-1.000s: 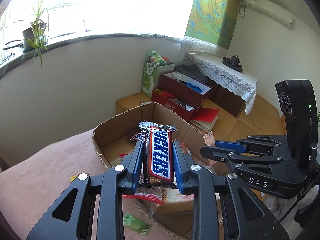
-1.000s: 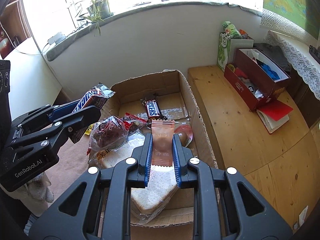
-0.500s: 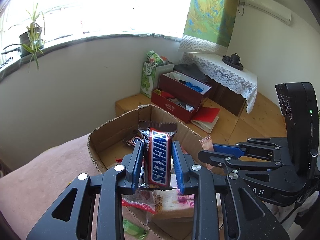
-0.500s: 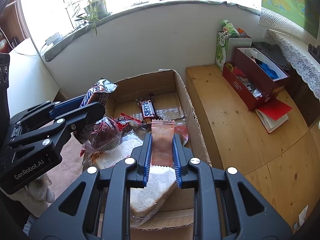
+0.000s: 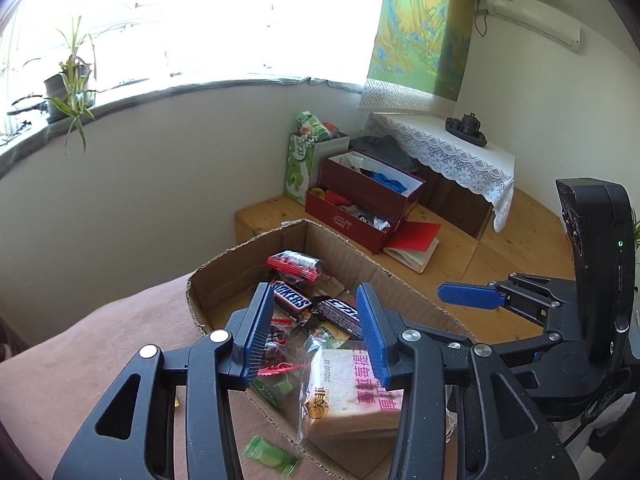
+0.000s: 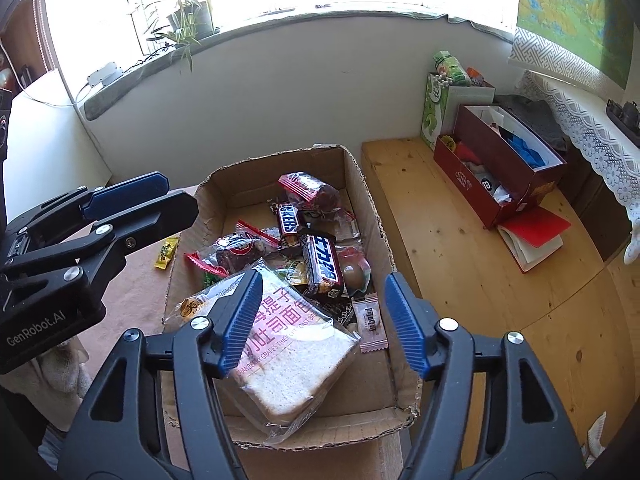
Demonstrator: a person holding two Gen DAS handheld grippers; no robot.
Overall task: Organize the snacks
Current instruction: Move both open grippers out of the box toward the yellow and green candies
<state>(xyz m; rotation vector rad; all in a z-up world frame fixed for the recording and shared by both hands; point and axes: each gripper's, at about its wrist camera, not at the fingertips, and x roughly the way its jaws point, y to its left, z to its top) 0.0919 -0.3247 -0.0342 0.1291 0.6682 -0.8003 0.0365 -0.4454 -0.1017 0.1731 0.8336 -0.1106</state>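
Note:
A cardboard box [image 6: 372, 208] holds several snacks. My left gripper [image 5: 314, 320] hovers over the box's near-left corner, its jaws opening with nothing between the pads. Below it lie two Snickers bars [image 5: 292, 300] [image 5: 340, 314] and a wrapped bread slice [image 5: 352, 392]. My right gripper [image 6: 323, 280] hangs over the box's front, jaws opening and empty. A pink sachet [image 6: 370, 320] lies on the box floor beside the bread slice [image 6: 280, 344]. One Snickers bar [image 6: 322, 264] rests on the pile, another [image 6: 289, 220] lies behind it. The left gripper [image 6: 140, 200] shows at the box's left.
Red-wrapped pastries [image 6: 312, 192] [image 6: 240, 246] sit in the box. A yellow candy [image 6: 166, 252] and a green candy [image 5: 270, 456] lie outside it on the pink cloth [image 5: 100, 340]. To the right is a wooden platform [image 6: 480, 280] with red boxes [image 6: 500, 168] and a red notebook [image 6: 532, 236].
Both grippers went from shut to open. The Snickers bar dropped out of the left gripper onto the pile. The pink sachet fell from the right gripper into the box.

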